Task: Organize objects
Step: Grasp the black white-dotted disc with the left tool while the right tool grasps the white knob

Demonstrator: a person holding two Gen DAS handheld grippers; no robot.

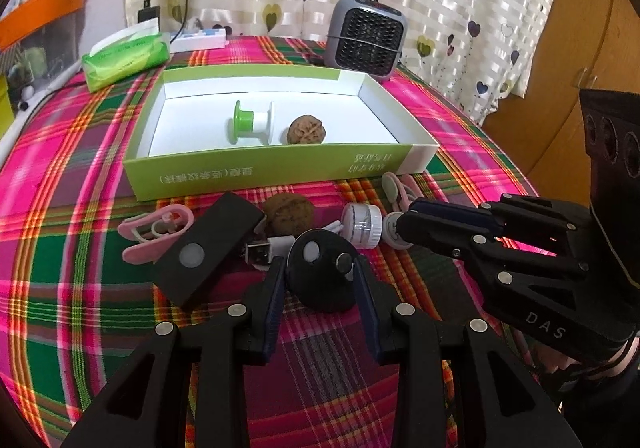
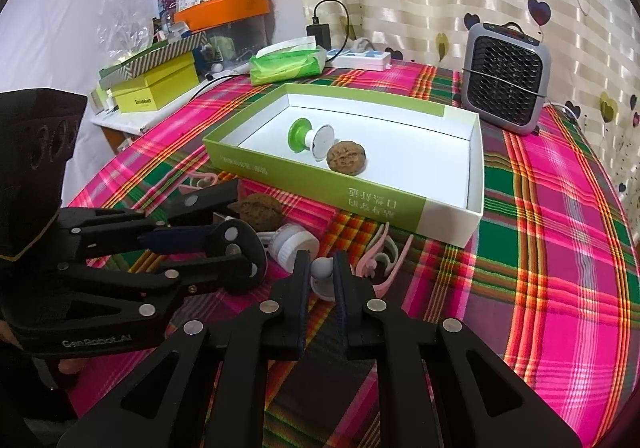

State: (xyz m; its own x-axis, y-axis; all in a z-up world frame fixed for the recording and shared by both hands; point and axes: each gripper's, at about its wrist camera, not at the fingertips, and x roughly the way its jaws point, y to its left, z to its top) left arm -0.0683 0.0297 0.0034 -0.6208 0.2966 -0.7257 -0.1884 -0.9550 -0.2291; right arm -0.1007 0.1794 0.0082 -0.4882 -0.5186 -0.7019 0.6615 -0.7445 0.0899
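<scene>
The box (image 1: pixel 256 163), a shallow green-and-white tray, lies on the plaid tabletop (image 1: pixel 60 248) and serves as the landmark. Inside it, toward the near wall, a green-and-white spool (image 1: pixel 250 123) lies on its side, with a walnut (image 1: pixel 306 130) just beside it.

In front of the box's near wall a small cluster of things lies on the cloth. A second walnut (image 1: pixel 289 213) sits closest to that wall. Beside it stands a white cap (image 1: pixel 362 224), with a USB plug (image 1: pixel 258 252) on a white lead nearer the camera. A pink clip (image 1: pixel 154 234) lies off the box's near left corner, and another pink clip (image 2: pixel 386 262) lies below its near right end. A flat black block (image 1: pixel 208 248) rests tilted between the left clip and the walnut.

The left tool (image 1: pixel 320 280) stands about half open in front of the box, and a black disc (image 1: pixel 320 274) sits between its fingers; the left wrist view suggests the pads touch the disc's sides, but whether they press on it I cannot tell.

The right tool (image 2: pixel 323 276), also in front of the box and right of the left one, is closed tight on a small white knob (image 2: pixel 322 268) that rises from a white ring lying on the cloth, next to the white cap.

Behind the box stand a grey heater (image 1: pixel 366 37) at its far right corner and a green tissue pack (image 1: pixel 126 57) at its far left, before a curtain with heart prints.
</scene>
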